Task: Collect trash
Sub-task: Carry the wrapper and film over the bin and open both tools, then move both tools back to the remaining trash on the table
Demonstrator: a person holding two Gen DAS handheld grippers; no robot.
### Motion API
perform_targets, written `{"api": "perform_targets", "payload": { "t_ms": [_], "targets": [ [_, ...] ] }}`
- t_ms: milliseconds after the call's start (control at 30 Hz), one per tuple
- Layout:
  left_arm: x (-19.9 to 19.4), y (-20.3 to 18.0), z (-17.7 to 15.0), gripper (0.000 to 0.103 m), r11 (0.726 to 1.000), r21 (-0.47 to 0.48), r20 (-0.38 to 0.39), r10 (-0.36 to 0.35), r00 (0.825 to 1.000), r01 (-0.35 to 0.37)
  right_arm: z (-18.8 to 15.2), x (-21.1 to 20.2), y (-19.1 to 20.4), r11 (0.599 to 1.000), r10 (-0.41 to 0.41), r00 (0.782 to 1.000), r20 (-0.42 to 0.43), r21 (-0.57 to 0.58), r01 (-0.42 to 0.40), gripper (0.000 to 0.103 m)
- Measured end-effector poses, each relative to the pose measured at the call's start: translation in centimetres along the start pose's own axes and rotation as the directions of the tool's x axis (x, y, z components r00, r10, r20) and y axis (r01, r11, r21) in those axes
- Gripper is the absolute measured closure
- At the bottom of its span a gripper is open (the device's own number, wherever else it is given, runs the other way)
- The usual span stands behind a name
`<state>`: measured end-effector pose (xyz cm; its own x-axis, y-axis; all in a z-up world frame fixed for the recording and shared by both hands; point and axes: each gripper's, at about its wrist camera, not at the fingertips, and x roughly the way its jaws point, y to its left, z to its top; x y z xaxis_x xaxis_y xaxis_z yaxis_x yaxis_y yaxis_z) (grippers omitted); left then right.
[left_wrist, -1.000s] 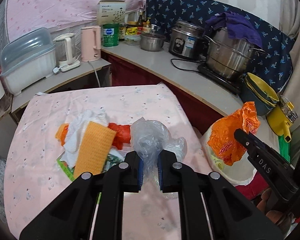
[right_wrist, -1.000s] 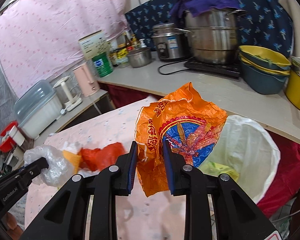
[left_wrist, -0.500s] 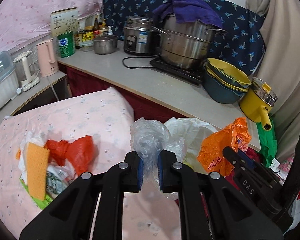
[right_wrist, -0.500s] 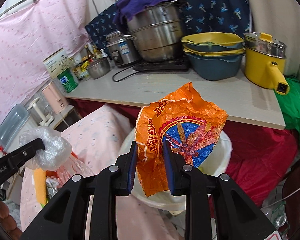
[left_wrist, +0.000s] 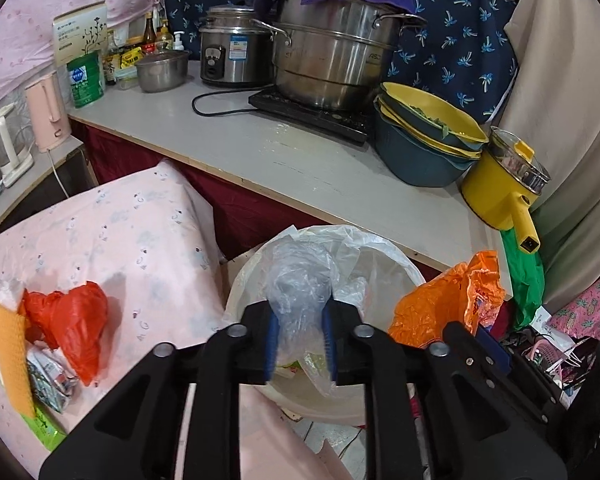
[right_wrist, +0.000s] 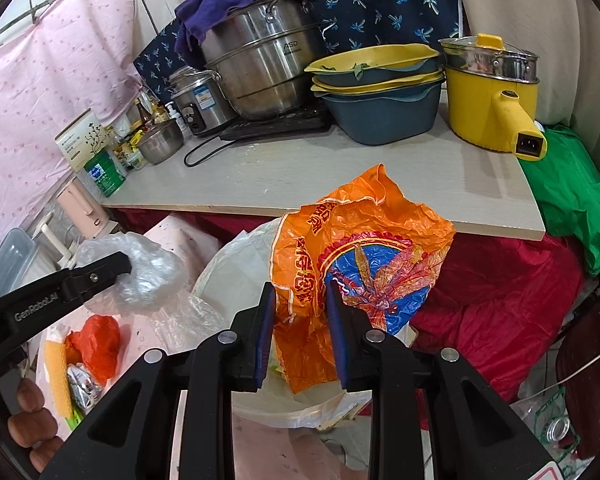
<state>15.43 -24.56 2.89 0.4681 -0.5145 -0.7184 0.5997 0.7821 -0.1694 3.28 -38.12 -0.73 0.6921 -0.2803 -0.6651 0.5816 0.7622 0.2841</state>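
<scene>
I've got the left gripper (left_wrist: 299, 346) clamped on a clear plastic bag (left_wrist: 296, 288), held right over the lined trash bin (left_wrist: 396, 258) so it'll drop in. Right gripper (right_wrist: 301, 330) is pinching the orange snack bag (right_wrist: 356, 256) above the bin too; red bag (left_wrist: 74, 322) + other scraps wait on the table.

At centre frame a crumpled orange plastic bag (right_wrist: 360, 264) shows a blue roundel with red-gold print. A clear crinkled plastic bag (left_wrist: 298, 300) is greyish. The tablecloth (left_wrist: 132, 232) at lower left is pale pink with faint motifs; the backsplash cloth (left_wrist: 452, 40) at upper right, navy with light-blue palms.
</scene>
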Motion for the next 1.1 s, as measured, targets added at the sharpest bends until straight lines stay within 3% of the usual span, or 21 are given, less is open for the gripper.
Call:
{"api": "perform_targets", "payload": {
  "t_ms": [33,167,500,633,1100],
  "targets": [
    [0.3,0.0,0.0,0.066,1.000,0.000,0.000,0.005,1.000,-0.005,0.0,0.2,-0.1,1.000,-0.001,1.000,-0.003,0.001,0.001,0.079],
    [0.8,0.0,0.0,0.048,0.999,0.016,0.015,0.029,0.999,-0.029,0.0,1.0,-0.1,1.000,0.000,1.000,-0.014,0.003,0.000,0.079],
    [0.8,1.6,-0.3,0.046,0.997,0.008,0.021,0.074,0.997,-0.074,-0.1,2.4,1.2,1.000,0.019,0.999,-0.042,-0.011,-0.020,0.077],
    [0.3,2.4,-0.6,0.040,0.996,-0.002,0.033,0.093,0.995,-0.093,0.1,2.7,2.1,0.999,0.028,0.999,-0.045,-0.022,-0.029,0.073],
    [-1.7,5.9,-1.3,0.036,0.990,-0.066,0.048,0.130,0.990,-0.127,0.3,1.8,5.4,0.997,0.051,0.998,-0.023,-0.064,-0.052,0.069]
  ]
}}
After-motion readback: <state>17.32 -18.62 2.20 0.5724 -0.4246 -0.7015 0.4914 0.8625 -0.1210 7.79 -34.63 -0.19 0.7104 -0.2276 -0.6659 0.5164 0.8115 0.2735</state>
